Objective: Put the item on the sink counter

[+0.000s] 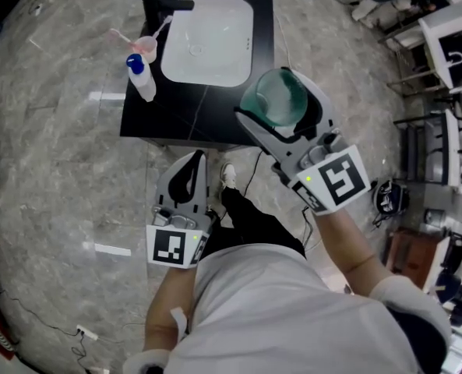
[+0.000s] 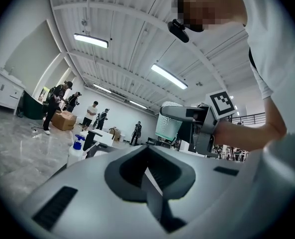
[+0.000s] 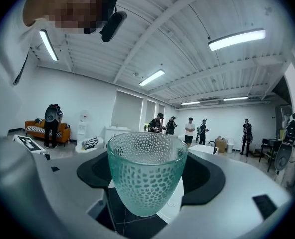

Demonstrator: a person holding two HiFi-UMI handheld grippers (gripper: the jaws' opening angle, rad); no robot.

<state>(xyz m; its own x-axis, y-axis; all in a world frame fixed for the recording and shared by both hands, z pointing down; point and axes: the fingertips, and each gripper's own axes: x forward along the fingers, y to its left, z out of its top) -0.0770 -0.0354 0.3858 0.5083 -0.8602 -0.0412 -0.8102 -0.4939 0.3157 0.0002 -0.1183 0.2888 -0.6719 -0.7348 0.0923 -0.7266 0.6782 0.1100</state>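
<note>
Right gripper [image 1: 271, 97]: jaws set narrow on a glass cup [image 1: 276, 100], one jaw on each side of its wall. The cup stands upright in the grip and is empty. It is translucent green glass, dimpled all over, with a rounded bowl that tapers to a smaller base and a plain smooth rim. In the right gripper view the cup [image 3: 146, 178] fills the gap between the jaws, with black counter and white basin showing beneath it.

Location of the cup: held clear above the sink counter [image 1: 207, 109], at about 4 o'clock of the basin [image 1: 215, 53], over the counter's right edge.

Left gripper [image 1: 193, 167]: jaws brought together on nothing, held low at 6 o'clock of the counter, over the grey marbled floor [image 1: 51, 170].

Counter: black, flat and rectangular, with faint pale veining. The basin is white, a rounded rectangle with a glossy finish. A black faucet [image 1: 168, 6] sits at its 10 o'clock.

Other containers: a pink cup [image 1: 146, 47] at 9 o'clock of the basin holds what may be a toothbrush [image 1: 162, 28]; the view is too small to confirm. A white bottle [image 1: 143, 82] with a blue pump top [image 1: 135, 63] stands just beside the pink cup, at its 6 o'clock.
</note>
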